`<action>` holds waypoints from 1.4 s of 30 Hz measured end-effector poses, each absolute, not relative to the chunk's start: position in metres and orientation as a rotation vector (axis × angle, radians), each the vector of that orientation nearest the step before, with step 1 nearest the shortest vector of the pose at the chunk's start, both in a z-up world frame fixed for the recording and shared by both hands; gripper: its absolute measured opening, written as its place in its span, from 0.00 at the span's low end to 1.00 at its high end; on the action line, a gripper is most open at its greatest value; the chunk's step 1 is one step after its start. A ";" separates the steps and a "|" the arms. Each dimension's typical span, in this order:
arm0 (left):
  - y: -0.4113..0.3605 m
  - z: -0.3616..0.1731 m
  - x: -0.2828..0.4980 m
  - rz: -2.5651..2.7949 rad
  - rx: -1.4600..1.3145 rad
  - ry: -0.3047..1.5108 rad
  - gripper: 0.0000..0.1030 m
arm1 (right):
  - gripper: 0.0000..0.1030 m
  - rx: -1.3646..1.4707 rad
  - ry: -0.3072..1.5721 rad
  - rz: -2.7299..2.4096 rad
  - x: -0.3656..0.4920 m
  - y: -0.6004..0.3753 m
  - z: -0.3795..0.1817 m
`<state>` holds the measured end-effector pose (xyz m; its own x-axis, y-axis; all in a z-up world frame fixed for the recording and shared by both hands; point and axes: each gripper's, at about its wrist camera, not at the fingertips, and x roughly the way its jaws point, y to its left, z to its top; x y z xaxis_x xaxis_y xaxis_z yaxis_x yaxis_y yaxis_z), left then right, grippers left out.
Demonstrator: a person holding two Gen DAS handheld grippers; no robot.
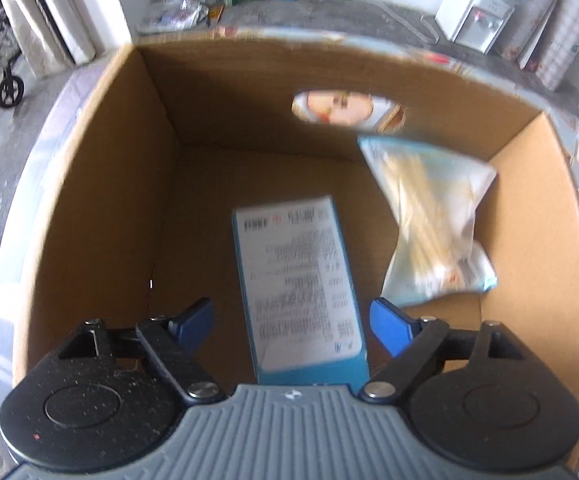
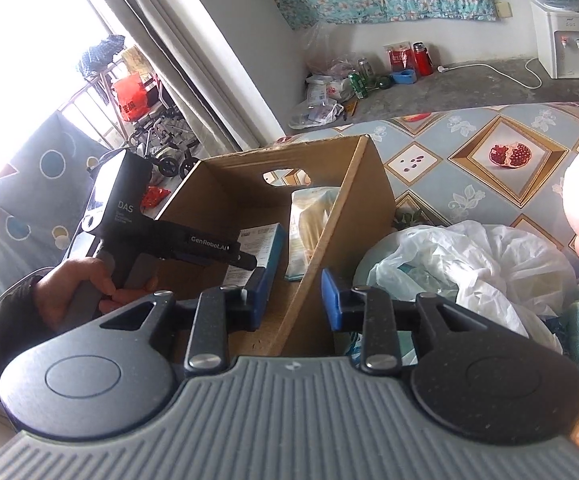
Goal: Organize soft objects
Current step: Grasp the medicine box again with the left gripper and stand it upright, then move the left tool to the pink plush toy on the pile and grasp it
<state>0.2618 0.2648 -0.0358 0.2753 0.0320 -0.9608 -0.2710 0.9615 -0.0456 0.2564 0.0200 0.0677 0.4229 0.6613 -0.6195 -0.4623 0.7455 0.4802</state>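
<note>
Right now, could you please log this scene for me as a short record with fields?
container: open brown cardboard box with a handle cut-out
contents: blue-and-white printed carton lying flat; pale blue crinkly snack bag leaning at the right wall
left claw: open, above the carton, holding nothing
right claw: partly open, empty, straddling the box's near wall
outside box: crumpled white plastic bag on patterned tablecloth

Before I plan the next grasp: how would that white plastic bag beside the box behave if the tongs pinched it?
The white plastic bag lies crumpled in loose folds, so it is probably floppy and will sag or trail. Its thin, glossy film looks light and may slip between the pads. It seems unlikely to roll or break.
</note>
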 end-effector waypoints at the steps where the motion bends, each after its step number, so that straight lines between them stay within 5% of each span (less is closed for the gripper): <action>1: 0.265 -0.040 0.260 0.202 -0.230 1.309 0.84 | 0.28 0.252 0.887 0.715 0.256 0.021 0.068; 4: 0.261 -0.057 0.257 0.190 -0.246 1.365 0.82 | 0.29 0.254 0.888 0.721 0.254 0.022 0.067; 6: 0.257 -0.065 0.254 0.169 -0.229 1.374 0.69 | 0.29 0.252 0.888 0.717 0.252 0.021 0.068; 24: 0.231 -0.065 0.282 0.017 0.081 1.235 0.70 | 0.31 0.255 0.897 0.696 0.256 0.016 0.065; 27: 0.224 -0.068 0.284 0.026 0.113 1.235 0.71 | 0.31 0.256 0.897 0.691 0.255 0.014 0.066; 32: 0.218 -0.058 0.279 0.034 0.127 1.194 0.91 | 0.34 0.253 0.892 0.681 0.250 0.009 0.069; 42: 0.226 0.002 0.245 0.134 -0.011 1.106 0.92 | 0.41 0.235 0.838 0.604 0.232 -0.030 0.092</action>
